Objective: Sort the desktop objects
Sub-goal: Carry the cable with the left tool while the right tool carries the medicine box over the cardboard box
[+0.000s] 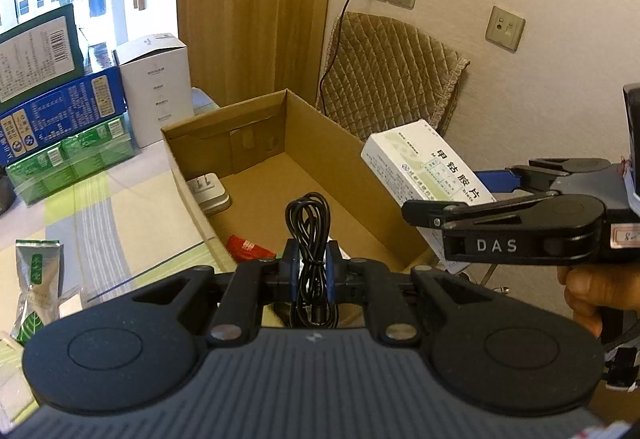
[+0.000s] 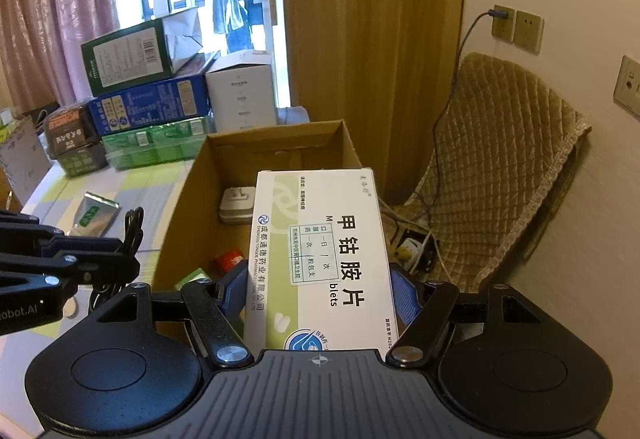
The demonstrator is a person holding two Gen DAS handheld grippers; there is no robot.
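Two things in hand right now, both on their way to the cardboard box (image 1: 256, 143). My left gripper (image 1: 310, 271) has its jaws clamped on a coiled black cable (image 1: 308, 227), hanging just over the near edge of the box. My right gripper (image 2: 320, 291) has its jaws closed on the sides of a white-and-green medicine carton (image 2: 320, 255), held up over the box's right wall — neither one is dropped yet.

Inside the box there's already a white charger plug (image 1: 210, 193) near the left wall, a small red packet (image 1: 248, 248) at the near end, and from the right wrist view a bit of something green (image 2: 192, 277) next to it, can't tell what. So I'd say the sorting is partway done.

Left over on the worktop (image 1: 120, 207), to the left of the box: a silver-green pouch (image 1: 34, 279) lying loose. The stack of big boxes (image 1: 60, 107) further back beyond the box's left side — no idea if those count as stuff to sort.
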